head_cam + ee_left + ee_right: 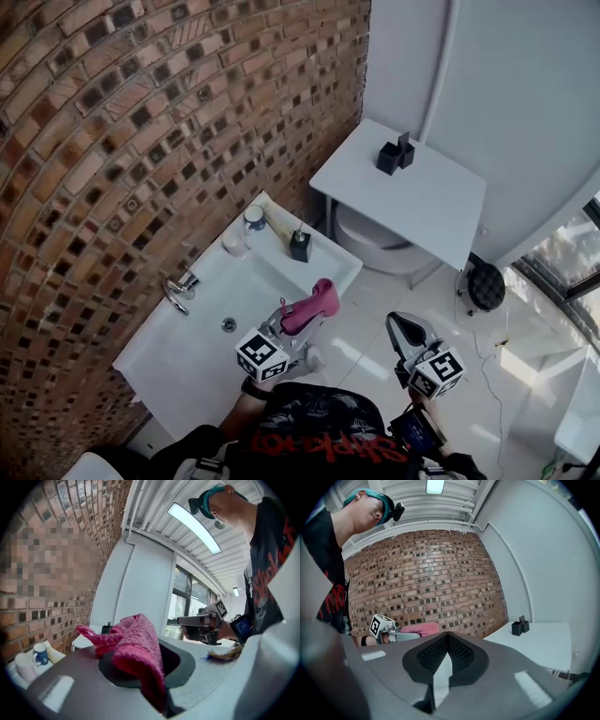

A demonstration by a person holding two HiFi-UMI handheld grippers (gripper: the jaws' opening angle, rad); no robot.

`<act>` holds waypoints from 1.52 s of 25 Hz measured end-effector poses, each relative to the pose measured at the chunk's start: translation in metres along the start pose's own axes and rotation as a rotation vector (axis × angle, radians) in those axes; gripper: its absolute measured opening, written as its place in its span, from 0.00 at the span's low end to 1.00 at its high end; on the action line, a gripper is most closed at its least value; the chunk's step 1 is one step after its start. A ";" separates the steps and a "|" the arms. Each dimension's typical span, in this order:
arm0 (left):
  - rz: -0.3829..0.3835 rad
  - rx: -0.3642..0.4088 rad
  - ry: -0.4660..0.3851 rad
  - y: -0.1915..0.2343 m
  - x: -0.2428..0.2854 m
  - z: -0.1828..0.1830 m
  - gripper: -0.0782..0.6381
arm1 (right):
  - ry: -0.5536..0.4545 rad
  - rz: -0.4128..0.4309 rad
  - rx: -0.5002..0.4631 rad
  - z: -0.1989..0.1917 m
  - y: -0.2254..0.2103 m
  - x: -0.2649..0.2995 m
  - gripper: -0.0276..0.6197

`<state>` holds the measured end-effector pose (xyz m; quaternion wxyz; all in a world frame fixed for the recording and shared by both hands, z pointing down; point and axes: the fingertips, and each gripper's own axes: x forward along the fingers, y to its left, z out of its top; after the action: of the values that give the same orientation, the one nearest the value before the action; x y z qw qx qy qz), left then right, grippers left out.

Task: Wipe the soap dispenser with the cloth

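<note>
Pink cloth (pixel 312 302) clamped in my left gripper (pixel 292 326), right gripper (pixel 403 326) clenched on nothing!

Only the head view gives me the soap dispenser (pixel 300 246). It stands ahead of my left gripper on the sink (pixel 202 323) rim, apart from the cloth. The right gripper view alone shows those jaws pressed together, bare. The red print on my shirt (pixel 319 422) is too warped to read. The blue label on the cup (pixel 41 653) left of my cloth is too small.
</note>
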<state>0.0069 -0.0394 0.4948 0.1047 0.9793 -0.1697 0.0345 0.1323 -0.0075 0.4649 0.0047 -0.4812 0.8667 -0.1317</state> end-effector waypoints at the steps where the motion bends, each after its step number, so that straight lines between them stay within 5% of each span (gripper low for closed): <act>1: -0.001 0.007 -0.013 0.009 0.005 0.007 0.18 | 0.009 -0.003 -0.011 0.005 -0.007 0.008 0.04; 12: 0.194 -0.049 -0.089 0.121 -0.013 0.029 0.18 | 0.134 0.122 -0.064 0.015 -0.036 0.131 0.04; 19: 0.353 -0.112 -0.054 0.186 -0.044 0.005 0.18 | 0.263 0.262 -0.087 -0.015 -0.039 0.216 0.04; 22: 0.445 -0.152 -0.049 0.205 -0.055 0.002 0.18 | 0.324 0.337 -0.172 -0.032 -0.049 0.251 0.08; 26: 0.511 -0.163 -0.012 0.225 -0.063 -0.001 0.18 | 0.500 0.427 -0.322 -0.103 -0.065 0.299 0.38; 30: 0.613 -0.183 -0.003 0.232 -0.085 -0.002 0.18 | 0.674 0.415 -0.369 -0.191 -0.088 0.345 0.67; 36: 0.759 -0.191 -0.009 0.221 -0.120 0.003 0.18 | 0.820 0.399 -0.400 -0.271 -0.090 0.400 0.71; 38: 0.797 -0.197 -0.012 0.216 -0.131 0.001 0.18 | 0.847 0.375 -0.431 -0.286 -0.090 0.412 0.62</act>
<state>-0.1897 -0.1955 0.5219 0.1753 0.8224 -0.5389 0.0502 -0.0520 -0.3327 0.8108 -0.4226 -0.2119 0.8715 -0.1302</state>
